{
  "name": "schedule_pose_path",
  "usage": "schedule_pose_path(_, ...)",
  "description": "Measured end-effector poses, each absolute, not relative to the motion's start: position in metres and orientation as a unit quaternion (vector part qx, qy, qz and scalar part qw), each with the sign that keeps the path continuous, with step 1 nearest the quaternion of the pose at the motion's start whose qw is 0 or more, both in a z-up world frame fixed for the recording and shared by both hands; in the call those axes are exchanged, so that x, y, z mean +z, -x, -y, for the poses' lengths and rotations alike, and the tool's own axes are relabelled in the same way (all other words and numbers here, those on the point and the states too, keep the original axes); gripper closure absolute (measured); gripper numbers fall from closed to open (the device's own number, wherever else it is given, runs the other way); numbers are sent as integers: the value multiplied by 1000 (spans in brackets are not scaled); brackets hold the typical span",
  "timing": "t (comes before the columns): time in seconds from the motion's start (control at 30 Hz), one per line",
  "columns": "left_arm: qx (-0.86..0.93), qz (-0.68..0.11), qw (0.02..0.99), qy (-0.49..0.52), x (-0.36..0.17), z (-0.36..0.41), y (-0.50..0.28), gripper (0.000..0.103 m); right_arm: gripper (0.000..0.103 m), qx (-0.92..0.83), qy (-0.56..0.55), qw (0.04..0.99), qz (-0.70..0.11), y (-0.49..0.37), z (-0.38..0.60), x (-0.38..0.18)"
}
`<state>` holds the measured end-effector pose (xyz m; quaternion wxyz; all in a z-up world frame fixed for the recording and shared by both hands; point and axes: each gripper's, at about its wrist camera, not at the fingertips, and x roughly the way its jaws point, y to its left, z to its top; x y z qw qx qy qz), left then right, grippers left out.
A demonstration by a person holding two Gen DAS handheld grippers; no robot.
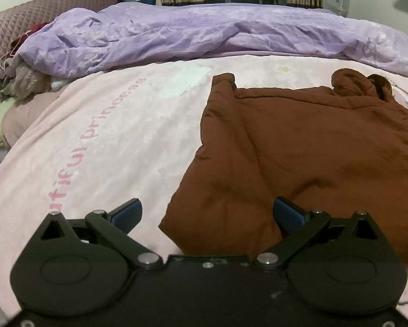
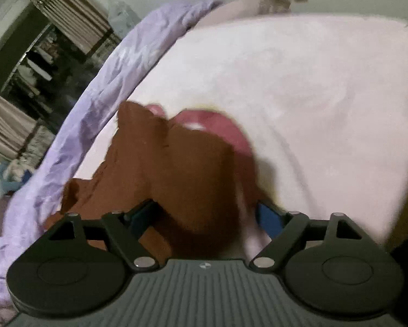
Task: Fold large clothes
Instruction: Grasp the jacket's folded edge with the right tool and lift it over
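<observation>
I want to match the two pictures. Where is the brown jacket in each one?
Left wrist view: the brown jacket fills the right half, lying flat on the pink blanket.
Right wrist view: the jacket sits in the lower middle, blurred, just ahead of the open jaws.
Shared landmark: the purple quilt, along the top in the left view, down the left side in the right.

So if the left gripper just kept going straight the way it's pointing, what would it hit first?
Most likely the brown jacket. The open left gripper is angled down over the jacket's near corner, with the pink sheet just to the left. Depth is hard to judge, so it might only clip the jacket's edge.
</observation>
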<state>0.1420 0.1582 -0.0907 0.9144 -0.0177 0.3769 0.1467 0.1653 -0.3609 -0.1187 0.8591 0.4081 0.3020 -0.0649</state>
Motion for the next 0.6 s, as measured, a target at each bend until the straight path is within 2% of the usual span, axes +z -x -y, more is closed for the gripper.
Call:
schedule_pose_path(0.1,146,-378,914,21,-92,-161,-147,0,20,-56,-425,855,-292,-178,357,-118)
schedule_pose_path(0.13,145,-378,914,21,-92,-161,-148,0,46,-49,-425,860,-279,-182,357,-120)
schedule_pose_path(0.17,144,-379,914,22,-93,-160,-150,0,63,-38,-421,865,-270,-189,357,-125)
schedule_pose_path(0.23,142,-379,914,21,-94,-160,-153,0,78,-24,-437,860,-262,-191,357,-130)
schedule_pose_path(0.43,133,-377,917,18,-90,-165,-158,0,82,2,-312,937,-158,-156,296,-48)
schedule_pose_path(0.6,126,-374,919,18,-84,-171,-157,0,85,119,-213,966,-86,-140,188,26)
